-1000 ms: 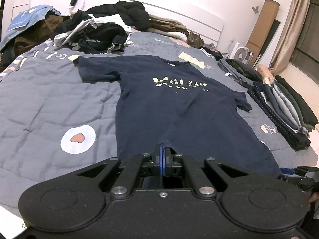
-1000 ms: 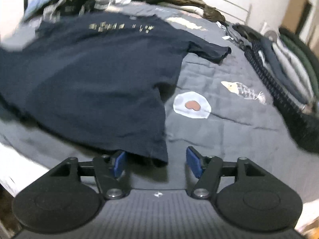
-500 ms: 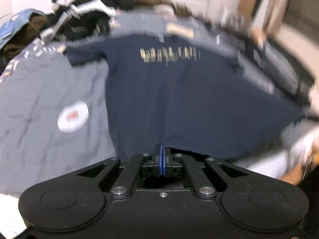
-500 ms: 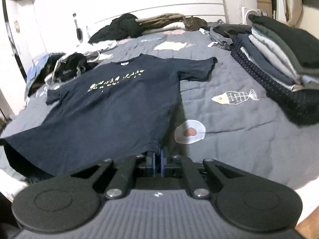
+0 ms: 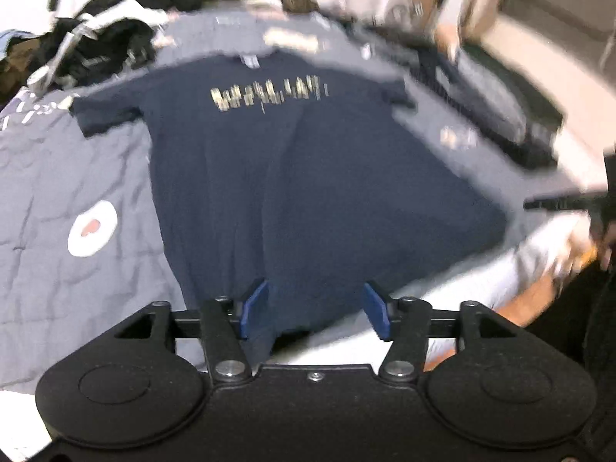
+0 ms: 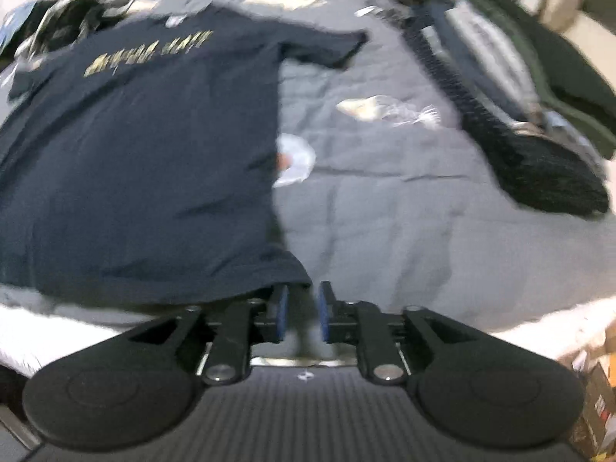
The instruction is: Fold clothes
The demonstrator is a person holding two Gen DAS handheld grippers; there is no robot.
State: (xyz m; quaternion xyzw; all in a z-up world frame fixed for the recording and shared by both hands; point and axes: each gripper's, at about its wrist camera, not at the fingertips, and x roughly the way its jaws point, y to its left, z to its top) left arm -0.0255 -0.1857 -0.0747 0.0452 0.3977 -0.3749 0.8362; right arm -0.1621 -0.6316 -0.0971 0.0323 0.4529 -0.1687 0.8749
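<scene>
Navy T-shirt (image 5: pixel 308 177) is lying flat, print up, on the grey quilt (image 5: pixel 77 177). Left gripper (image 5: pixel 313 310) is hanging wide open over the hem, grasping nothing. Right gripper (image 6: pixel 300 312) is parted too (narrower gap), just off the hem corner. Everything's motion-blurred; the print is staying unreadable, folded stack (image 6: pixel 519 88) smeared at right.

We see a navy T-shirt (image 5: pixel 292 177) with pale gold lettering (image 5: pixel 269 94) on a grey quilt (image 6: pixel 385 211) patterned with white patches.
</scene>
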